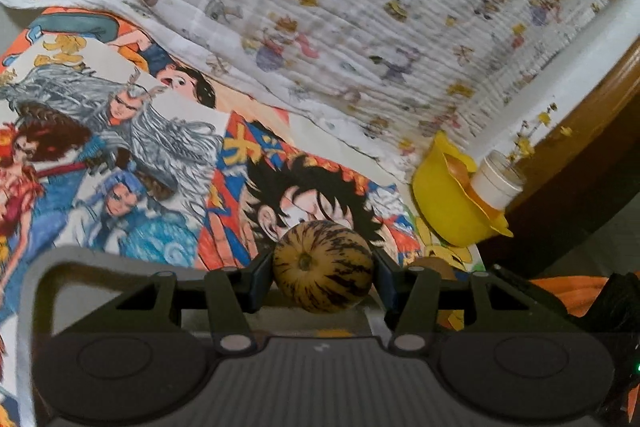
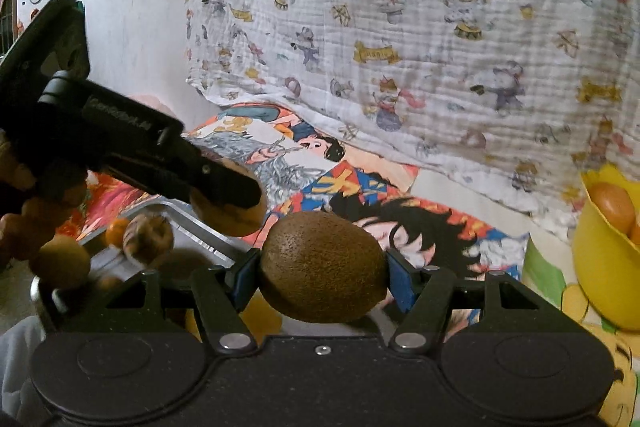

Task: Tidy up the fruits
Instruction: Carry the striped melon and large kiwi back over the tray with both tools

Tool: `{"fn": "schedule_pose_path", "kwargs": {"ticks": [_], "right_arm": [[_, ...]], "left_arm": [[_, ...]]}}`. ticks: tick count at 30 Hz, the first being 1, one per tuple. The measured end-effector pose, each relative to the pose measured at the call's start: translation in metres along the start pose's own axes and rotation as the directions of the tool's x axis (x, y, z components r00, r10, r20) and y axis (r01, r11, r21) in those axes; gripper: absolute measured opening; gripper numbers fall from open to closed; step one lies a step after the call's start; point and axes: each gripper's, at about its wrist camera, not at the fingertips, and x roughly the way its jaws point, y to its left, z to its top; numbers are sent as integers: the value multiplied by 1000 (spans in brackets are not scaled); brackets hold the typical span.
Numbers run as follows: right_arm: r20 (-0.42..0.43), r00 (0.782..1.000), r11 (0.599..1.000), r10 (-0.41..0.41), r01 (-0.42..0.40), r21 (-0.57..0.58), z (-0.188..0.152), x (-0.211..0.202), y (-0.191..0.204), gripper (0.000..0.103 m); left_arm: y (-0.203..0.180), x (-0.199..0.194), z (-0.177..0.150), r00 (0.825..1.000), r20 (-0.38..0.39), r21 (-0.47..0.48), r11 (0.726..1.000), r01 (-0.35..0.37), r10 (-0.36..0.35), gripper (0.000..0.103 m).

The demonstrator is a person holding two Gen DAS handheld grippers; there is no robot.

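My left gripper (image 1: 323, 269) is shut on a small yellowish melon with dark stripes (image 1: 323, 263), its blue pads pressing both sides. My right gripper (image 2: 322, 269) is shut on a brown fuzzy kiwi (image 2: 322, 267) in the same way. The right wrist view shows the left gripper (image 2: 234, 205) to the upper left, carrying its melon (image 2: 224, 221) above a metal tray (image 2: 200, 227). An orange (image 2: 118, 231) and another striped melon (image 2: 148, 239) lie in that tray. A yellow bowl (image 1: 452, 203) (image 2: 608, 267) stands to the right with an orange-brown fruit (image 2: 612, 207) in it.
Cartoon posters (image 1: 132, 155) cover the table, and a printed cloth (image 1: 360, 7) hangs behind it. A white cup (image 1: 496, 183) stands beside the bowl near a brown wooden edge (image 1: 592, 147). A cluster of round brown balls (image 2: 60, 259) is blurred at the left of the right wrist view.
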Motion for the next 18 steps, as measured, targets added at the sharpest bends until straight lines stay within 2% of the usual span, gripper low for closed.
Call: {"fn": "schedule_pose_path", "kwargs": {"ticks": [11,18], "right_arm": [[-4,1000,999,-7,7,-31,-46,-39,22,67],[-46,999,997,-26,22,-70,-73,-41,36,67]], "left_arm": [[-15,13,-20,1000,-20,-6,1000,19,-19,57],[-28,33,-26,1000,-19,30,999,15,-14,57]]}}
